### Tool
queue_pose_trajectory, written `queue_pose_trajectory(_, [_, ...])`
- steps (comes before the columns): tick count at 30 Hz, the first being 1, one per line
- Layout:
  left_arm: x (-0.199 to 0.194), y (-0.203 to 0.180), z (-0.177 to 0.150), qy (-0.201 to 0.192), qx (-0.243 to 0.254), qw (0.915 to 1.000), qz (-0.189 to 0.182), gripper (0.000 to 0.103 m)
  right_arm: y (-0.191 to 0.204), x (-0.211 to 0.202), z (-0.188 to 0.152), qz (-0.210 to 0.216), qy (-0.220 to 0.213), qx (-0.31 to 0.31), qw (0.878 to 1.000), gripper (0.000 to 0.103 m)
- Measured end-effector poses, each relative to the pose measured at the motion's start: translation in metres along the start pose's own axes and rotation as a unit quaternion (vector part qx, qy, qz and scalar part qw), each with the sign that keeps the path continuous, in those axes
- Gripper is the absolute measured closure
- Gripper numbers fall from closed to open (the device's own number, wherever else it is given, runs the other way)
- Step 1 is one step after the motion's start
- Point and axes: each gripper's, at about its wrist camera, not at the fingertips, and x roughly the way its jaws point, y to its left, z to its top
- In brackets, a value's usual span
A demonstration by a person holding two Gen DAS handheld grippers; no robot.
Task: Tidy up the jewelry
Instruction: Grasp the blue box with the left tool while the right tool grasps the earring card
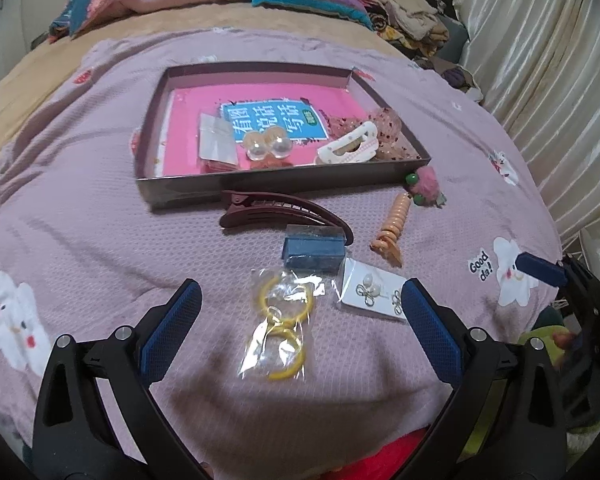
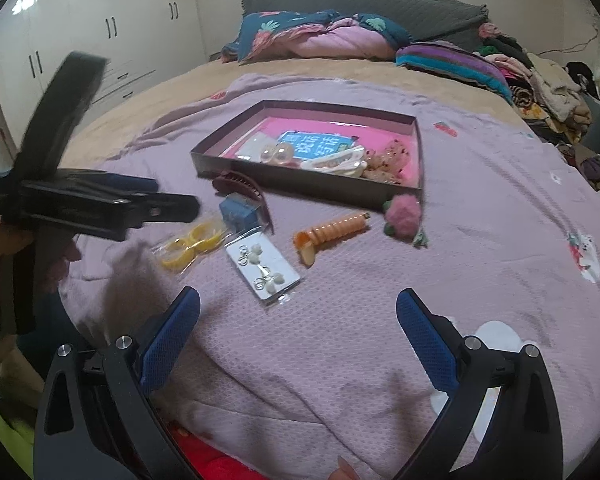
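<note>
Meanwhile, both tools hang wide open and empty over a lavender bedspread [image 1: 100, 208]. Ahead of the left tool [image 1: 300, 312] sits a shallow tray [image 1: 284, 180] holding hair clips; nearer lie a maroon clip [image 1: 276, 210], a blue box [image 1: 314, 252] and bagged yellow hoops [image 1: 280, 320] between its fingers. Carded pearl earrings [image 2: 264, 272] lie just ahead of the right tool [image 2: 298, 320].

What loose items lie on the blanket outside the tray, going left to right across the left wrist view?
Bag of yellow hoop earrings → blue box → pearl earring card → orange spiral hair tie → pink pom-pom hair tie.
</note>
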Motion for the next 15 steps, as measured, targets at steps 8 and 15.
queue_pose_trajectory(8, [0.029, 0.001, 0.012, 0.023, -0.010, 0.9995, -0.022, 0.029, 0.003, 0.021, -0.003, 0.006, 0.016, -0.002, 1.000, 0.005])
queue_pose_trajectory(15, [0.050, 0.004, 0.022, 0.041, -0.023, 0.9980, -0.041, 0.045, 0.008, 0.042, -0.006, 0.019, 0.034, -0.005, 0.999, 0.005])
